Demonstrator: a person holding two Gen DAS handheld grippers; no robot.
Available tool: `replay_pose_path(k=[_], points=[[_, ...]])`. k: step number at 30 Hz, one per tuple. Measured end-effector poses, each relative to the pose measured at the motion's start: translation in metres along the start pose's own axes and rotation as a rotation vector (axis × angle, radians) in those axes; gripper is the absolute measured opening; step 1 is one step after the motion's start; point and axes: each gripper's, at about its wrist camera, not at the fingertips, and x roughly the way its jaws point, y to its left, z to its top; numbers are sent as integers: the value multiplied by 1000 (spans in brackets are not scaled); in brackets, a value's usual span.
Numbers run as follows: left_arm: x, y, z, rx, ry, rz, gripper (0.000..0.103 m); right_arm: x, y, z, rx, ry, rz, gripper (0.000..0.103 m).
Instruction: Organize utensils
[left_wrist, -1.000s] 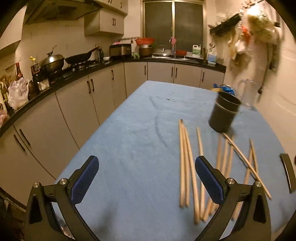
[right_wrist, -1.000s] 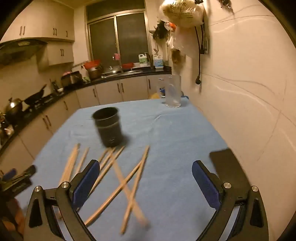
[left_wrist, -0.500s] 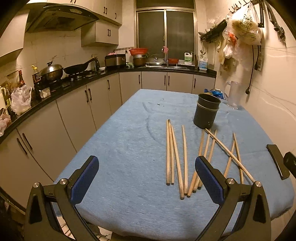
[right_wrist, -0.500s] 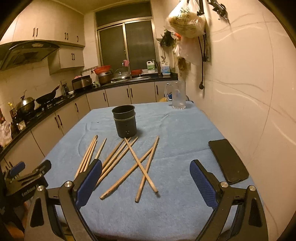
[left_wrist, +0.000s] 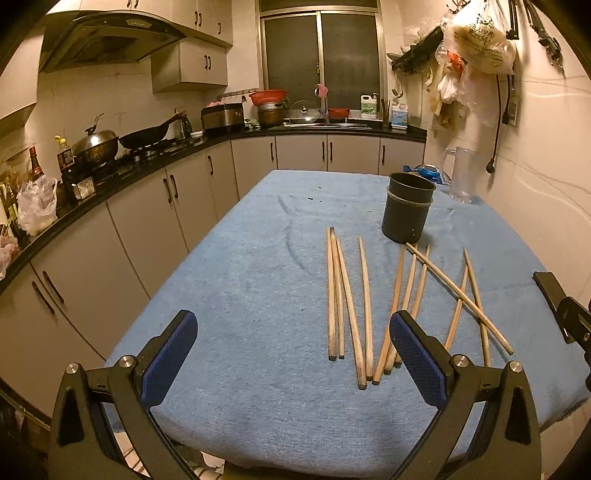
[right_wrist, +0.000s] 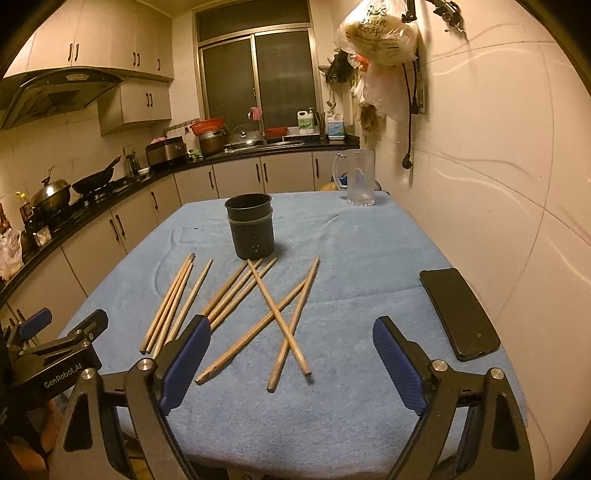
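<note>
Chopsticks (right_wrist: 236, 295) flat on cloth beyond both wide-open jaws, untouched

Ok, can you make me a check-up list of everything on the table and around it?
Surface: blue cloth covers the table.
Job's things: ten wooden chopsticks lie loose, three crossed; dark holder cup stands upright, nothing seen sticking out.
Clutter: black phone flat near the wall; clear pitcher at the far end.
Grippers: left gripper and right gripper both have jaws open, holding nothing.
Cables: black cord hangs on the wall.
Surroundings: counter with wok.
</note>
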Motion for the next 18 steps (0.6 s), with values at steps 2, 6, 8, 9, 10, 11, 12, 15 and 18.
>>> replay_pose_path(k=[2,6,8,9,10,11,12,15,18], points=[[1,0,0,-1,2,1,103,0,0,0,-1,0,0,92],[4,0,0,-4,7,4,103,4,0,-1,0,11,2,90],[5,1,0,-6,8,4,103,5,1,-1,-1,15,1,89],[5,1,0,-4,9,3,103,5,1,-2,-1,16,1,89],[5,1,0,-4,9,4,103,5,1,-2,-1,16,0,89],[5,1,0,-4,10,5,103,5,1,-2,-2,16,0,89],[6,1,-1,-4,11,4,103,5,1,-2,-2,17,1,89],[7,1,-1,-5,13,5,103,5,1,-2,-2,17,2,89],[7,1,-1,-4,13,4,103,6,1,-2,-2,18,1,88]])
